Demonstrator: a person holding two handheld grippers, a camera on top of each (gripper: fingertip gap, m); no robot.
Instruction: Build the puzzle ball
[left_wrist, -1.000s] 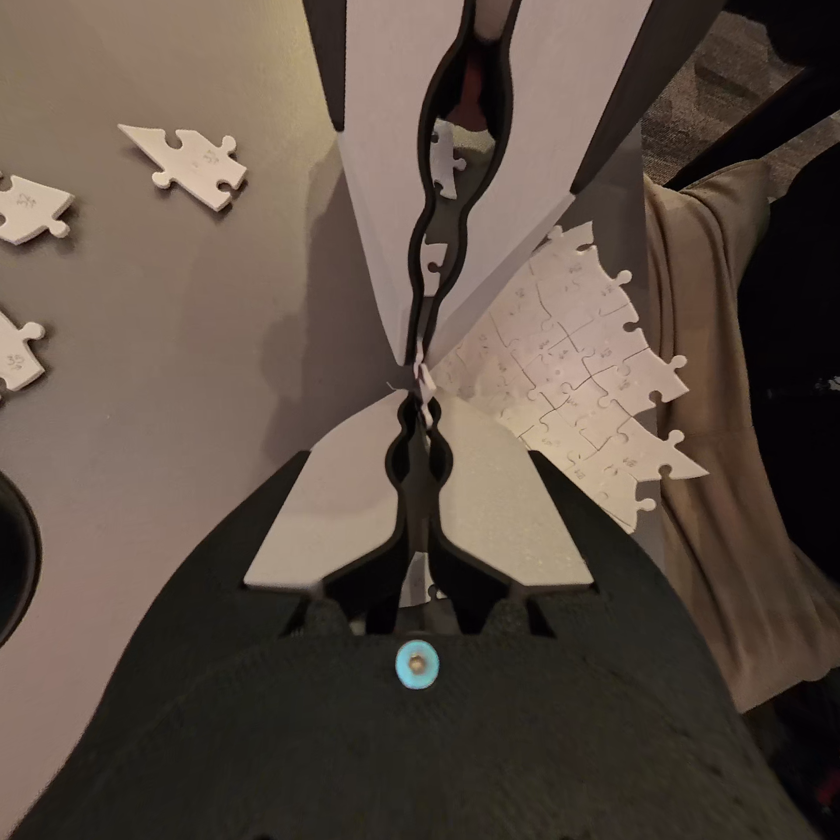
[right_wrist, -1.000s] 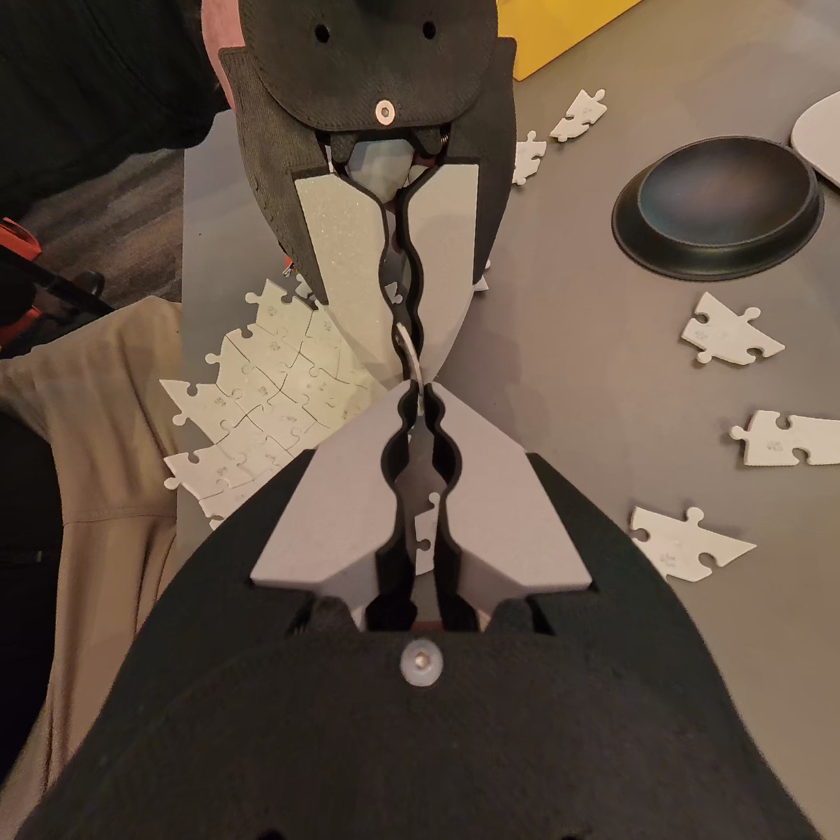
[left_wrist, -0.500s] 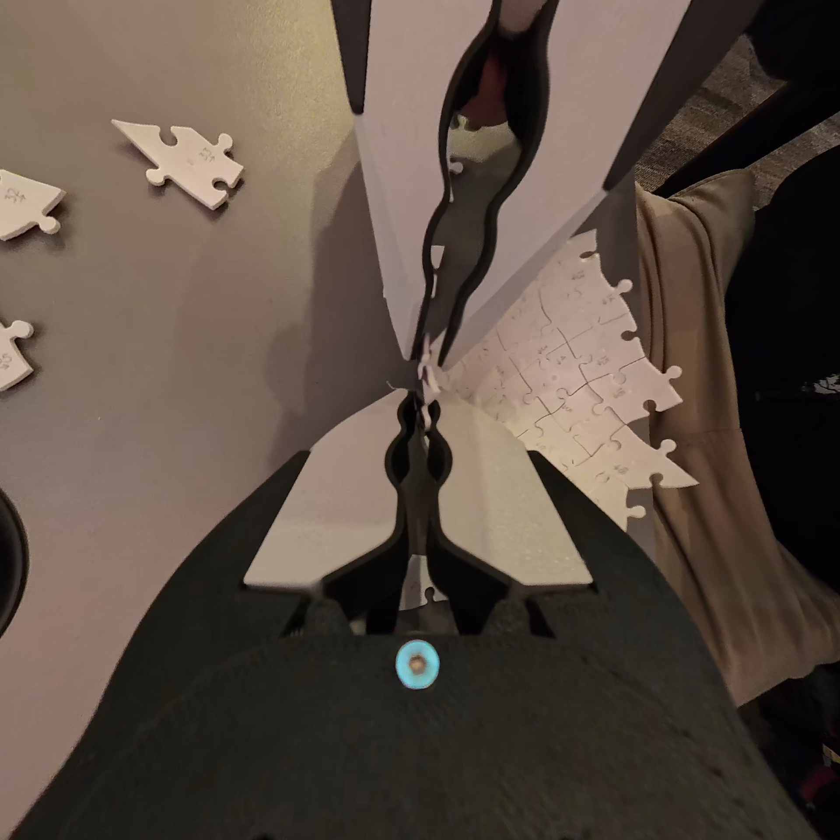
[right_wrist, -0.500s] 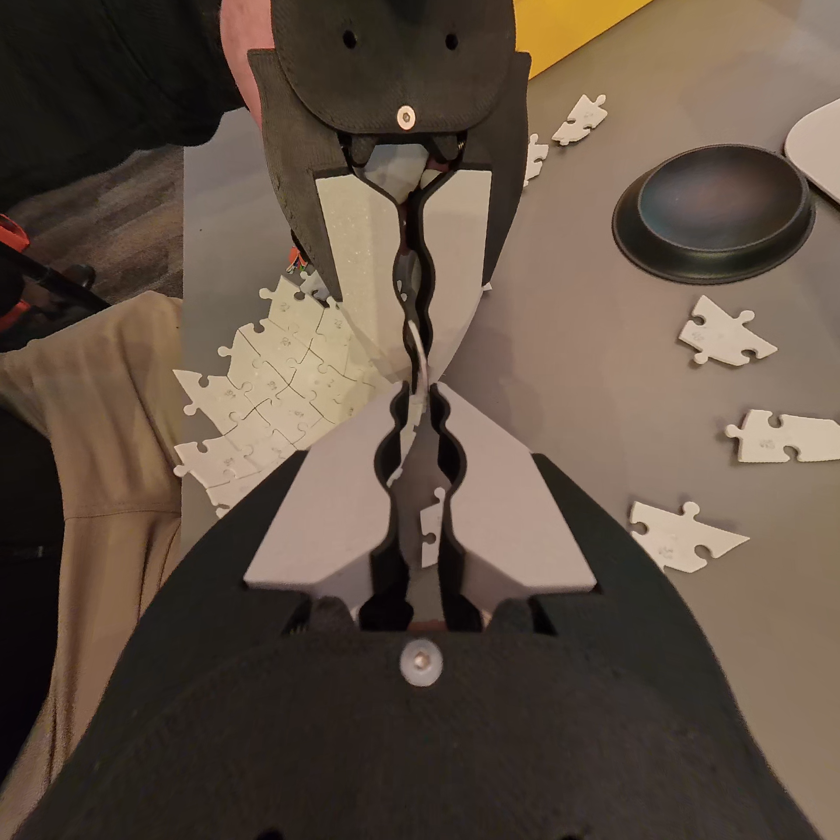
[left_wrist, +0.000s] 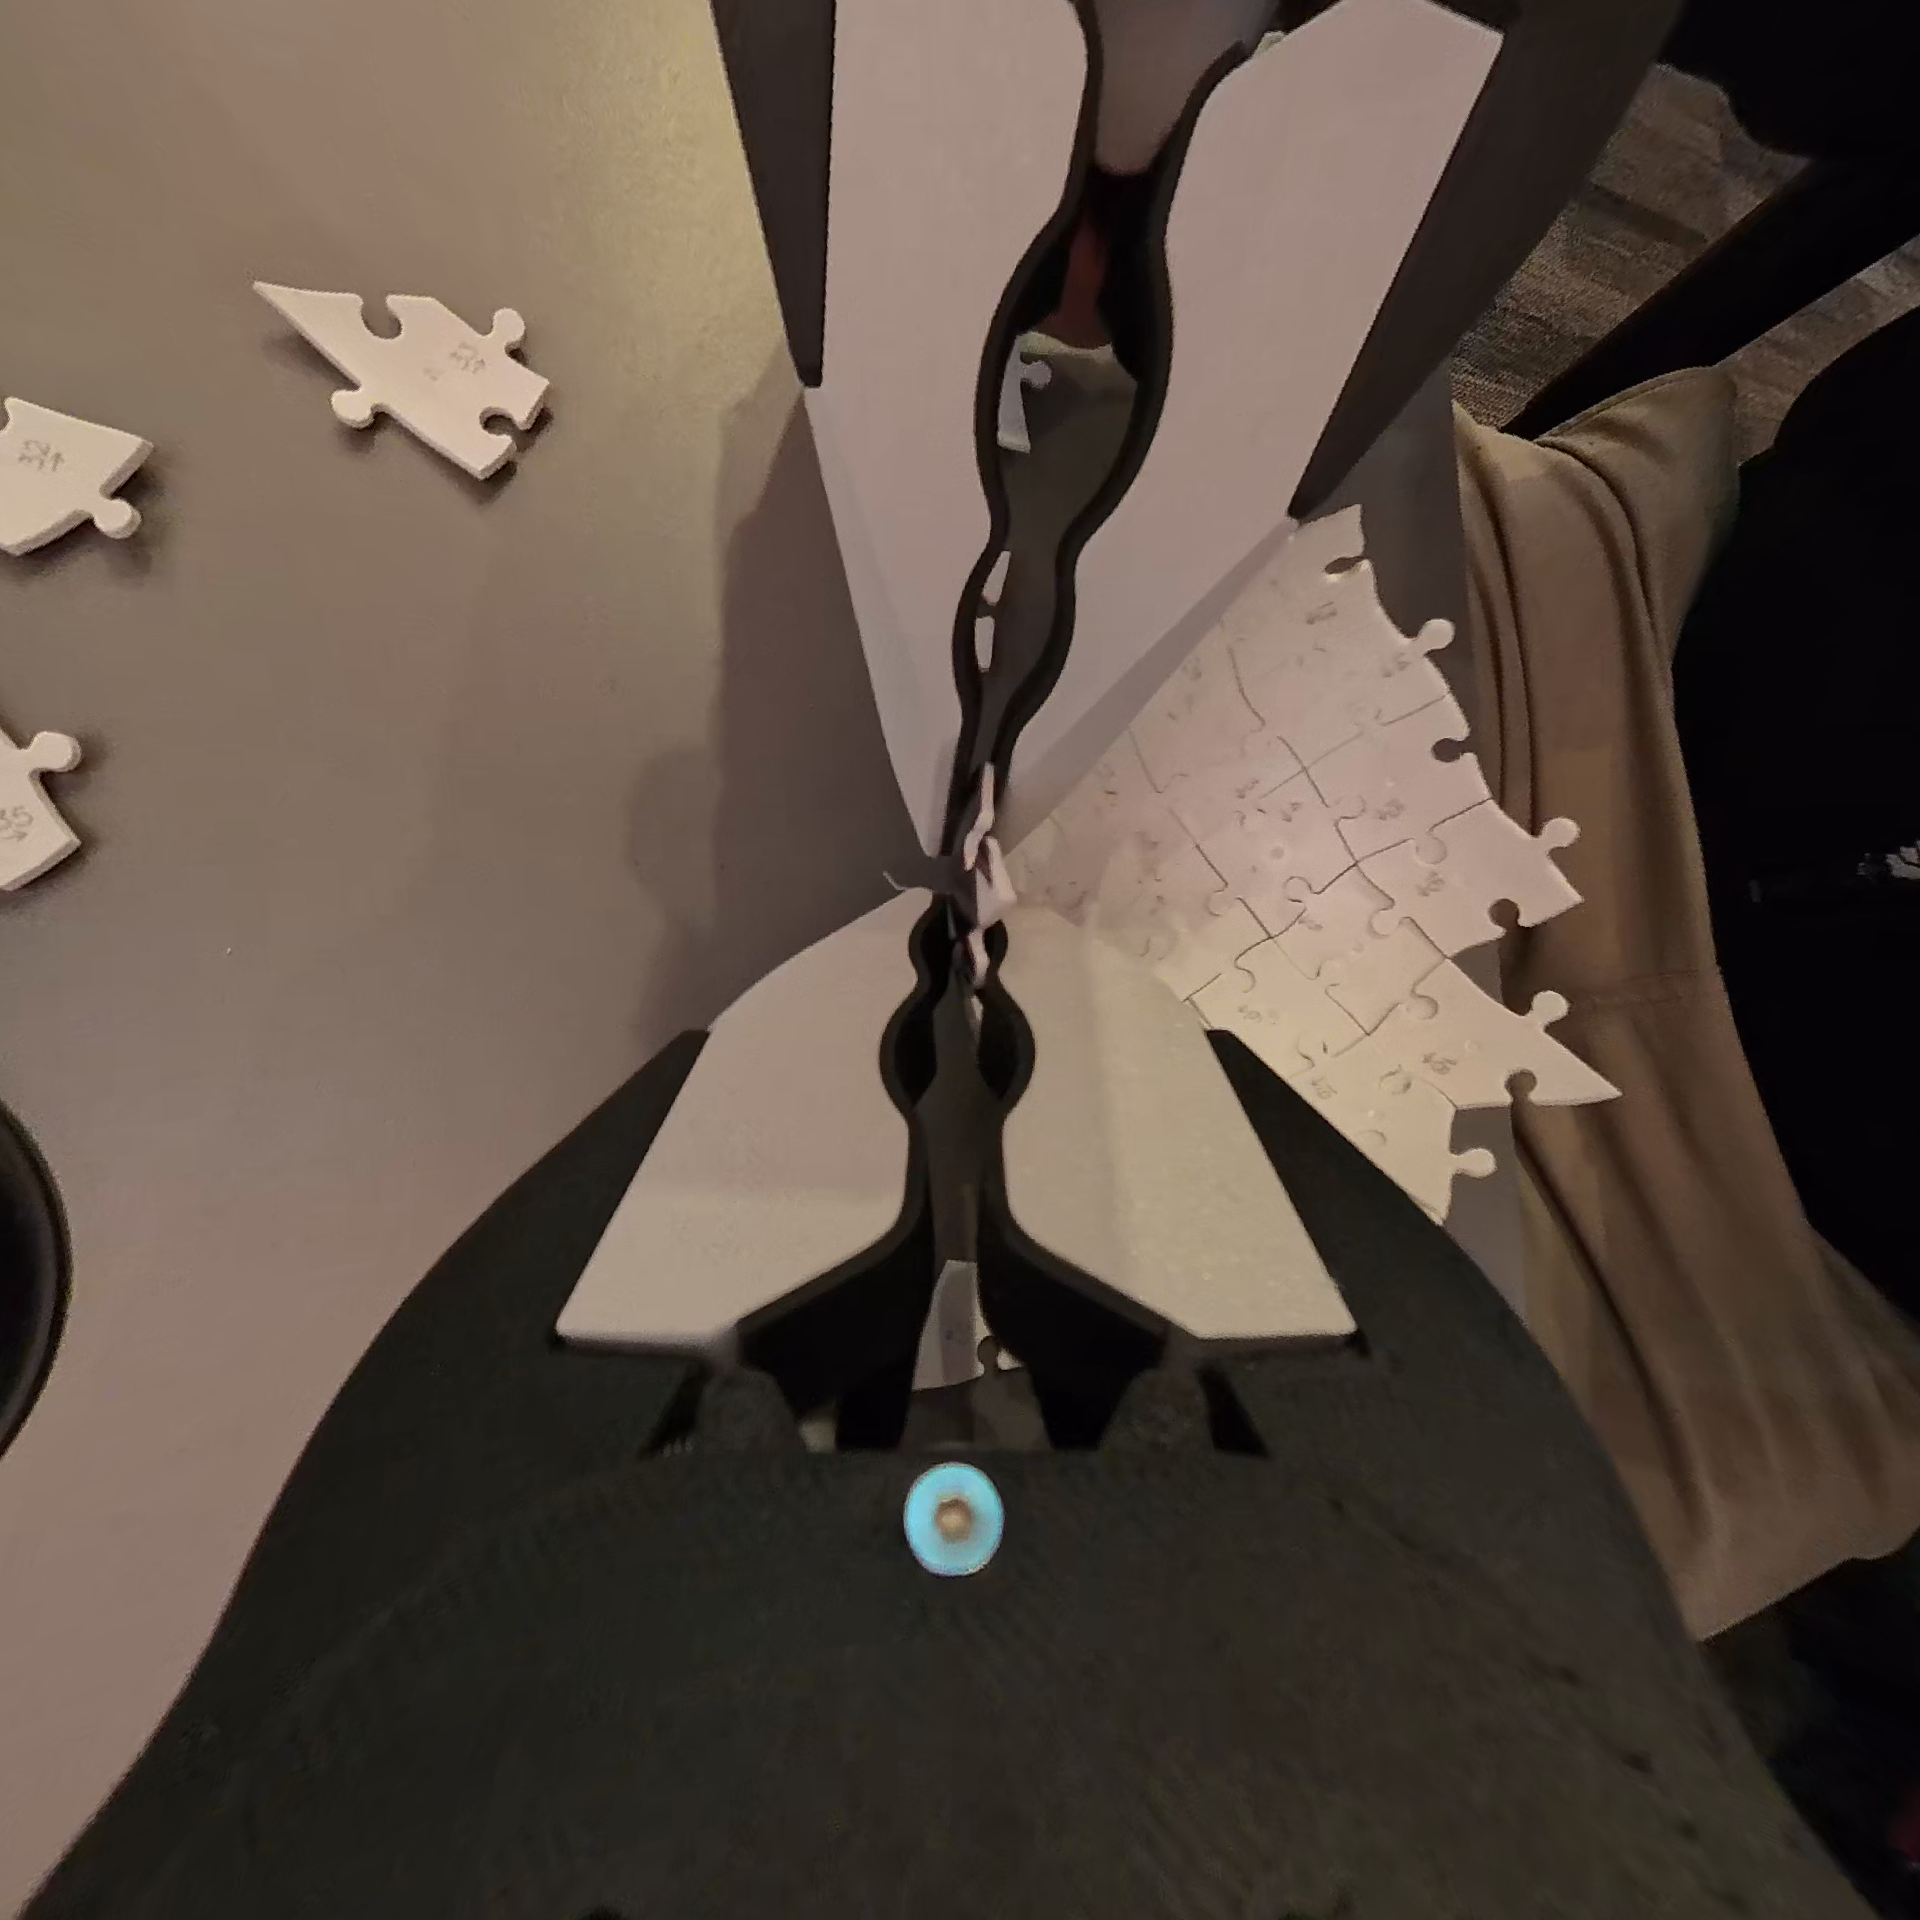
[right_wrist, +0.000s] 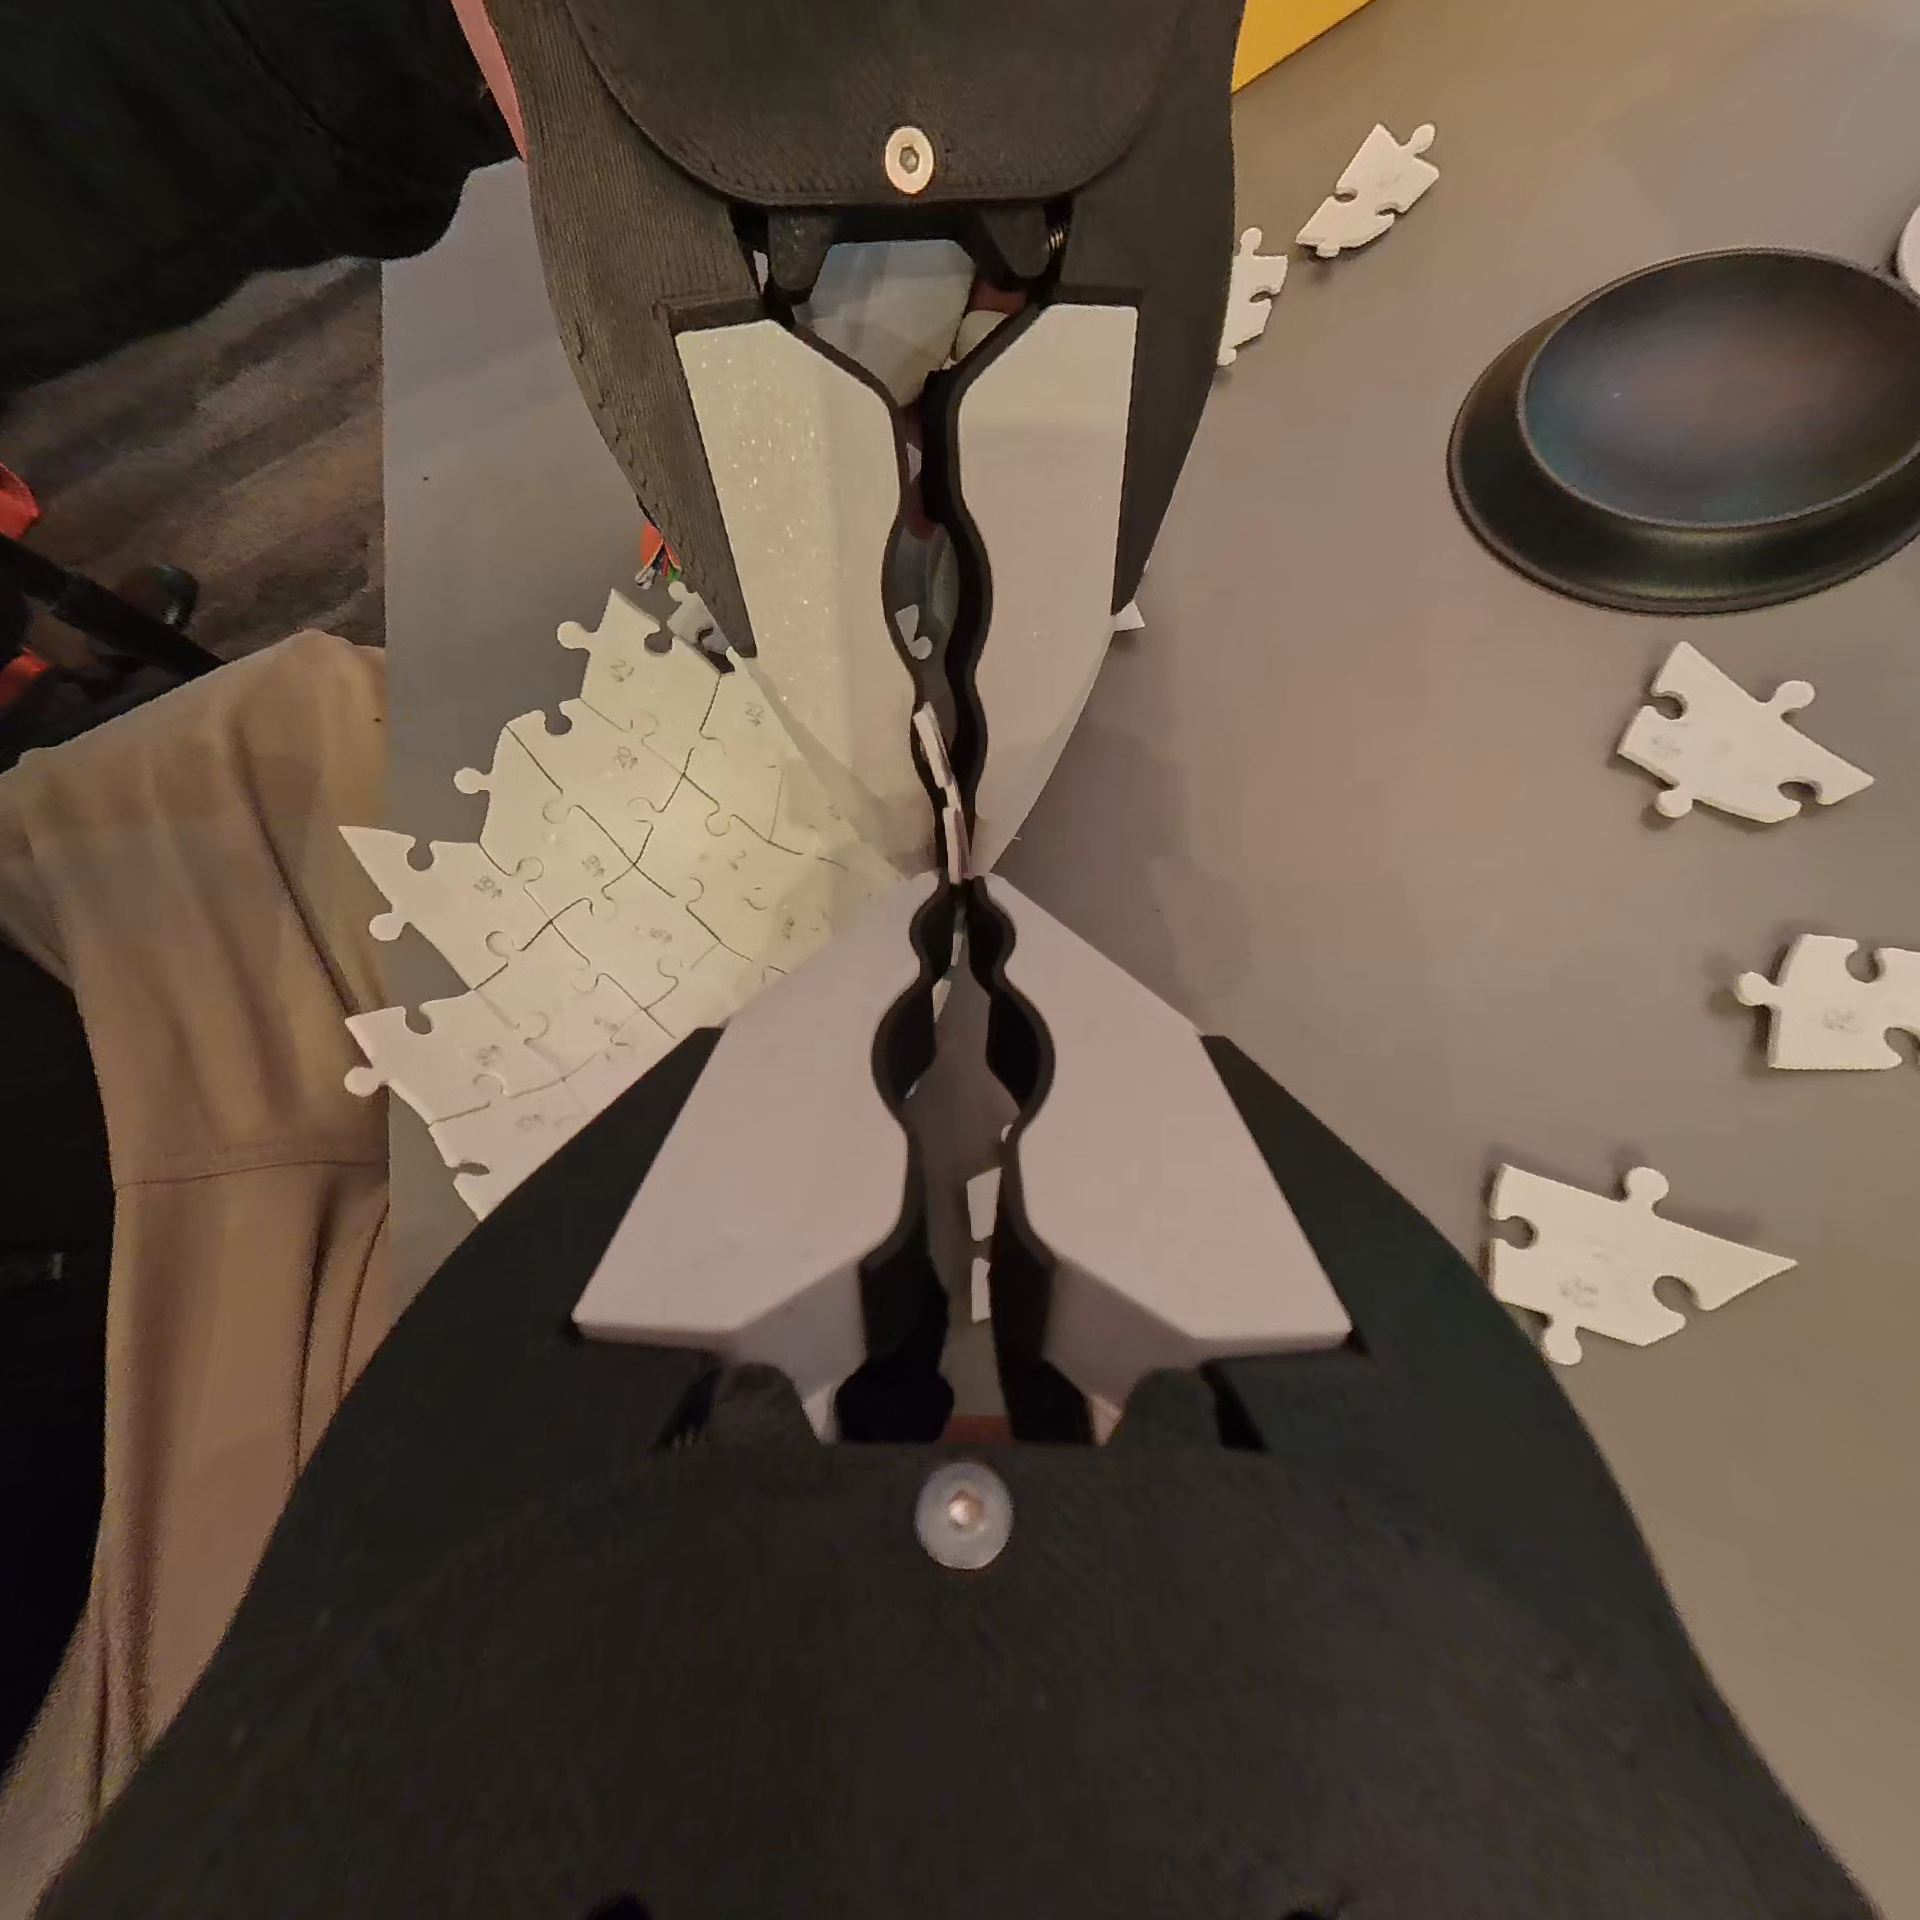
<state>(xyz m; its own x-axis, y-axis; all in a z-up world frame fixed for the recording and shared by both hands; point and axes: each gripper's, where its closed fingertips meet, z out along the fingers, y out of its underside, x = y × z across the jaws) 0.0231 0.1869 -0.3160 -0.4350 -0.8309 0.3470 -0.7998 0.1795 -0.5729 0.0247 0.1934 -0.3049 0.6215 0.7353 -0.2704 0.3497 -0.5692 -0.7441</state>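
1. Puzzle ball work was only partly done: one curved assembled section (right_wrist: 613, 894) of white interlocked pieces existed, while loose pieces lay scattered on the grey surface (right_wrist: 1299, 935).
2. Loose pieces still to be joined included one (right_wrist: 1735, 743) near the black bowl (right_wrist: 1704, 457), another (right_wrist: 1839, 1003) at the right edge of the right wrist view, and a third (right_wrist: 1621, 1262) nearer the camera; judging by these, most of the sphere remained to be built.
3. The assembled section sat at the surface's edge, partly overhanging it, beside a tan garment (right_wrist: 208, 1039).
4. The left gripper (left_wrist: 961, 925) and the right gripper (right_wrist: 961, 883) met tip to tip directly above the inner edge of that section.
5. Both grippers had their fingers drawn together on thin white puzzle pieces seen edge-on at the tips; the left gripper pinched a piece (left_wrist: 982, 862), and the right gripper held a piece (right_wrist: 951, 790) that ran up towards the left gripper's fingers.
6. Whether these were two separate pieces being mated or one shared piece could not be told.
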